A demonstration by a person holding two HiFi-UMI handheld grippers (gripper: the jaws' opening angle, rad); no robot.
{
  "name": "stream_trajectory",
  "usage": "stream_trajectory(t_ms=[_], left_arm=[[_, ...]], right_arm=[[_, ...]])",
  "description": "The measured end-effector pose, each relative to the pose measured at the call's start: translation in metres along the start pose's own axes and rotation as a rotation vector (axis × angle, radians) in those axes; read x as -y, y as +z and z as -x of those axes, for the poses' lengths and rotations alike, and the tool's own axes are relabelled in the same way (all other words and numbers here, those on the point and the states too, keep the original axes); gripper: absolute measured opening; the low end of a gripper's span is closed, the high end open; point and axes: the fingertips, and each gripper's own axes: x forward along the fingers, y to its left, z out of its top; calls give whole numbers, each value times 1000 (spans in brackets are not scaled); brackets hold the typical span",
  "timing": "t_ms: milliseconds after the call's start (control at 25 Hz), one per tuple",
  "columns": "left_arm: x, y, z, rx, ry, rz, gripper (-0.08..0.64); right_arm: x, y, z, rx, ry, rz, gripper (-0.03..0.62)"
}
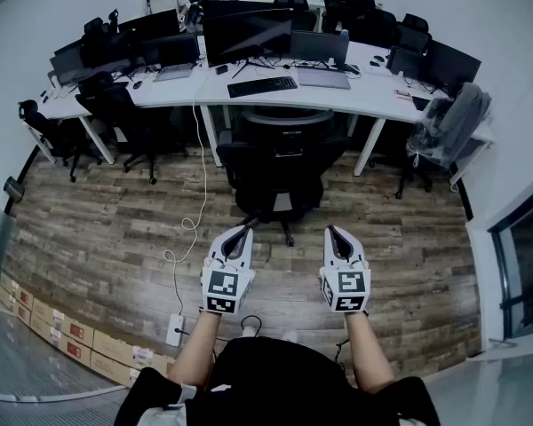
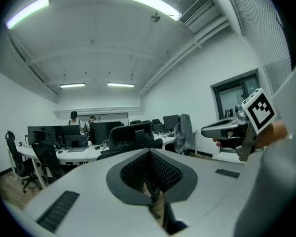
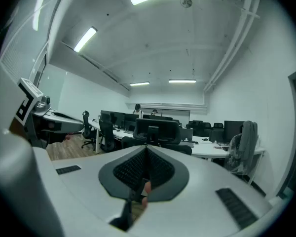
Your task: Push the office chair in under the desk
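left tool clenched empty, right tool clenched empty, office chair facing desk

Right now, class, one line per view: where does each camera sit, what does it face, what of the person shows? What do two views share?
Head view: on the person's head, looking steeply down at the office chair before the desk; forearms, left gripper, right gripper show.
Left gripper view: on the left gripper, facing the office chair along shut jaws; right gripper at right.
Right gripper view: on the right gripper, facing it likewise; left gripper at left.
Shared: both gripper views show the office chair.
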Motion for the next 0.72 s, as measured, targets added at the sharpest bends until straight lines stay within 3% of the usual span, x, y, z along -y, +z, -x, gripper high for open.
stream_trajectory(t_ms=[160,360,720], left_arm=[[5,-1,-2,-1,0,1,15],[11,2,-5,0,24,13,15],[28,-16,-7,-19,41,-3,15]], right_arm=[[2,-5,0,4,18,-20,25],[4,-8,3,8,37,68,25],[13,-29,5,-7,65,92,26]])
